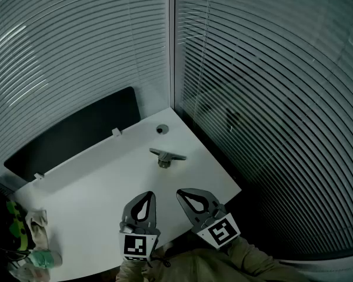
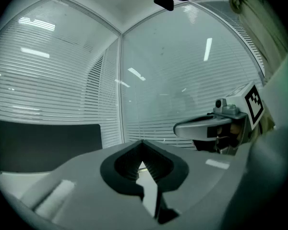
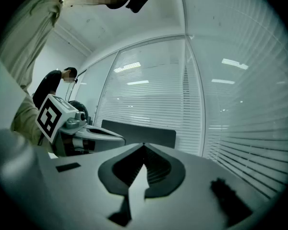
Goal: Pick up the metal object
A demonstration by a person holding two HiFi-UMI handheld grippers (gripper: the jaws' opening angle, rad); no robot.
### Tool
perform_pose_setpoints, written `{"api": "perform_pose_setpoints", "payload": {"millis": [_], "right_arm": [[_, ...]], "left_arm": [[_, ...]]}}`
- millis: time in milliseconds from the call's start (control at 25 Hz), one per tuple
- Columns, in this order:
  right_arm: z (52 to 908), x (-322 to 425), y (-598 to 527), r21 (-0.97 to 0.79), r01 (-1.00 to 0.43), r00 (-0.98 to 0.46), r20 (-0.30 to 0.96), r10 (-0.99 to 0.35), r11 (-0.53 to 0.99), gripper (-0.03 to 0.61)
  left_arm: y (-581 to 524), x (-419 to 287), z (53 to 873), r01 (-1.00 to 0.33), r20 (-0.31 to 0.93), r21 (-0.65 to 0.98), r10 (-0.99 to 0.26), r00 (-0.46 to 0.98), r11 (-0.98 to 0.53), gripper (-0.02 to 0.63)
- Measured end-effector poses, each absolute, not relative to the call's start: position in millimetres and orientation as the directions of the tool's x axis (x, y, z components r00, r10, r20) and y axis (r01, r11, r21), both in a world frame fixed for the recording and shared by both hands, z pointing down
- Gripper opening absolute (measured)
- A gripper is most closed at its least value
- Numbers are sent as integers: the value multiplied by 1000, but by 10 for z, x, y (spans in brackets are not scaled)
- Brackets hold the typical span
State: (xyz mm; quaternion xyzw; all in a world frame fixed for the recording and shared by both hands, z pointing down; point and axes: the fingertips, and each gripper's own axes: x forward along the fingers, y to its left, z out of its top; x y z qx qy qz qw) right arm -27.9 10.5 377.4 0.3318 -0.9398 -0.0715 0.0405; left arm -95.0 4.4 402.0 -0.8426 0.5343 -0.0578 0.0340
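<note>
The metal object point(image 1: 166, 155), a small grey T-shaped piece, lies on the white table point(image 1: 94, 187) near its far corner. Both grippers hover over the near edge, a short way in front of the object and apart from it. My left gripper point(image 1: 147, 193) is shut, its tips meeting with nothing between them, as the left gripper view point(image 2: 143, 142) also shows. My right gripper point(image 1: 179, 191) is shut and empty too, its tips together in the right gripper view point(image 3: 144, 145). Neither gripper view shows the object clearly.
A round cable hole point(image 1: 161, 130) sits in the table beyond the object. A black panel point(image 1: 70, 137) stands along the table's back left edge. Glass walls with blinds point(image 1: 253, 98) close the corner. Cloth and green items point(image 1: 29, 239) lie at the near left. A person point(image 3: 50, 87) stands behind.
</note>
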Motion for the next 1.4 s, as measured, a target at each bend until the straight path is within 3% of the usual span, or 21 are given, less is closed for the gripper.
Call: {"api": "perform_pose_setpoints", "payload": {"millis": [1080, 1400], "right_arm": [[4341, -332, -996, 85, -574, -806, 115, -580, 815, 3], [4663, -448, -1218, 106, -525, -822, 193, -536, 844, 3]], "left_arm": [[-1016, -776, 4667, -901, 221, -29, -882, 417, -433, 6], [-1251, -779, 4867, -897, 236, -39, -876, 420, -441, 6]]}}
